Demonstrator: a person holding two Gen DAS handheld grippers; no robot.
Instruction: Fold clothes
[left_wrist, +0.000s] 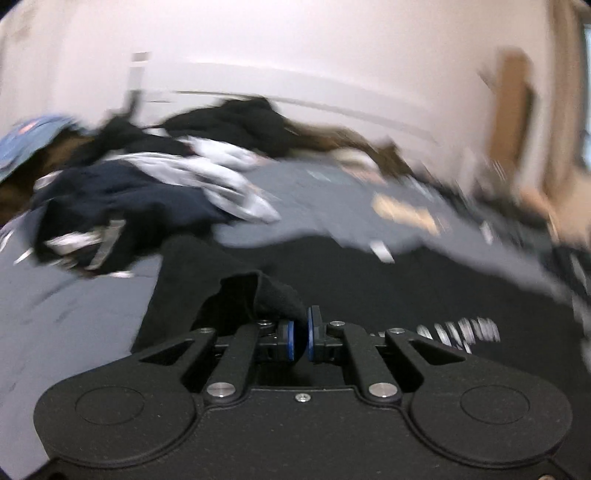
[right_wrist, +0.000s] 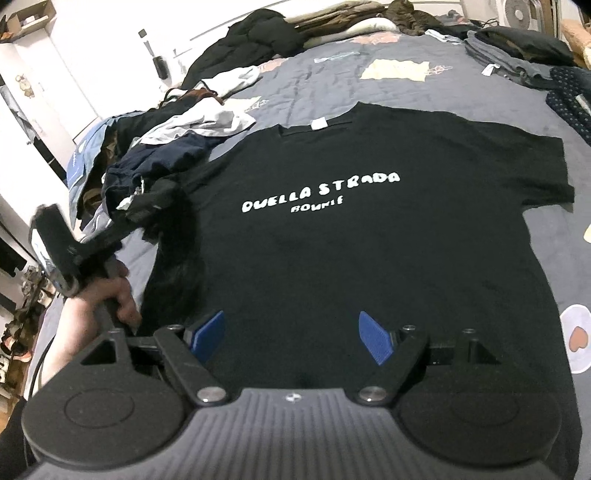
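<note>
Black cotton, the T-shirt (right_wrist: 332, 236) lay spread face up on the grey bedcover (right_wrist: 424, 96), its white lettering readable, its collar toward the far side of the bed and its right sleeve flat. Only the left side was disturbed: there the left gripper (left_wrist: 301, 334) was clenched on a bunch of the black fabric, which rose in a small peak just beyond its blue pads (left_wrist: 290, 339). From the right wrist view this gripper appeared at the left edge of the shirt, held by a hand (right_wrist: 110, 295), and the cloth near it was blurred. The right gripper (right_wrist: 291, 336) hung above the lower hem area with its fingers spread wide and nothing between them; the shirt was directly under it and ahead of it.

Several things could go wrong, in the writer's judgement. The pinch seemed to take a thick, gathered bunch and not a clean edge, so a fold pulled from it could come out crooked or creased. The fabric could also slip from the pads if pulled quickly. With the right gripper not pressing the shirt down, the whole garment might drag across the bedcover. The pile of loose clothes (right_wrist: 166, 147) lay just beside the left sleeve, and a wide movement could catch it.
</note>
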